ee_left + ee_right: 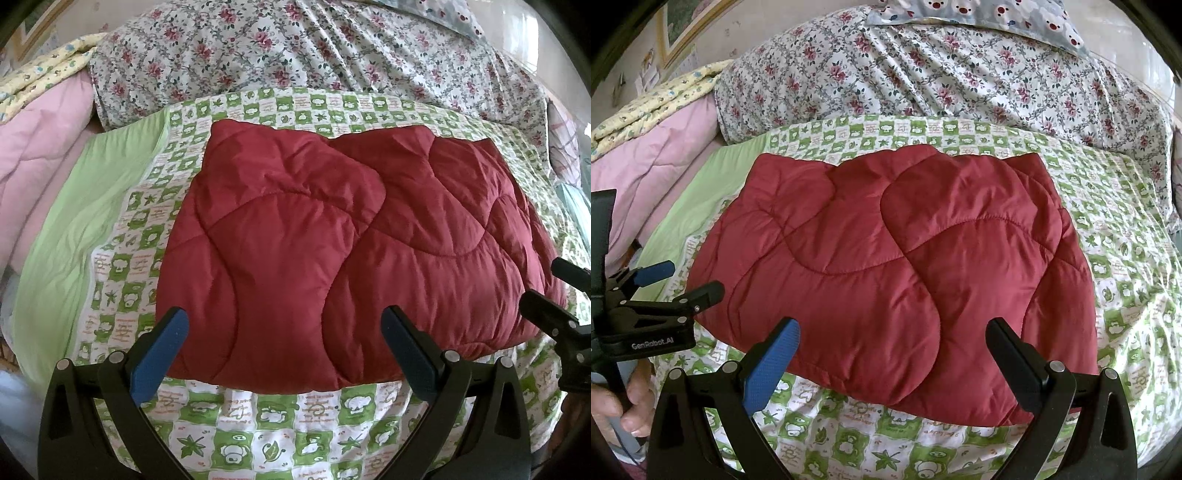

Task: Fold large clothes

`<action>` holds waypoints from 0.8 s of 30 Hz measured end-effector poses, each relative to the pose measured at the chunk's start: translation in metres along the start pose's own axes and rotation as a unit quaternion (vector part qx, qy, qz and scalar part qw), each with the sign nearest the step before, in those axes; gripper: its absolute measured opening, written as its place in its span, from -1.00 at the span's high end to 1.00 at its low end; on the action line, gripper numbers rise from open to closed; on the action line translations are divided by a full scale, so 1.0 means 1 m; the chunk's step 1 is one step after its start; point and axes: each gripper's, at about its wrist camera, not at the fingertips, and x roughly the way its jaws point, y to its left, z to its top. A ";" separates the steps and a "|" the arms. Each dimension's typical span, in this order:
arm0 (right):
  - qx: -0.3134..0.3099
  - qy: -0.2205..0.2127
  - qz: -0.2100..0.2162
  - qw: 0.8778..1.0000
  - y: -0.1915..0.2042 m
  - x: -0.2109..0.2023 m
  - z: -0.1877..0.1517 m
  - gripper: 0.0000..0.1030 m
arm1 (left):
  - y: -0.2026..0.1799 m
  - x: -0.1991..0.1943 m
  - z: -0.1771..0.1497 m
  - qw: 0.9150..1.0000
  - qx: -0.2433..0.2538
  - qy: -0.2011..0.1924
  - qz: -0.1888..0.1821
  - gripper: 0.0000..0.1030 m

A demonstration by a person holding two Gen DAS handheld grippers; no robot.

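Folded red quilted garment [354, 240] — both tools agape

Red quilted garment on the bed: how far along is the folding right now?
Done, by the look of it: the red quilted garment lies as a compact bundle on the green checked sheet, one flap overlapping the other down the middle. In hand: nothing; the left gripper and right gripper both hover open at its near edge. Left: possibly one more fold or tidying; I can't tell if it's final.
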 end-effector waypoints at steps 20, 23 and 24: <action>0.000 0.000 0.001 1.000 -0.001 0.000 0.000 -0.97 | -0.001 -0.001 0.000 1.000 0.006 -0.005 0.013 -1.00; 0.000 0.000 0.001 1.000 -0.001 0.000 0.000 -0.97 | -0.001 -0.001 0.000 1.000 0.006 -0.005 0.013 -1.00; 0.000 0.000 0.001 1.000 -0.001 0.000 0.000 -0.97 | 0.000 -0.001 0.000 1.000 0.007 -0.006 0.013 -1.00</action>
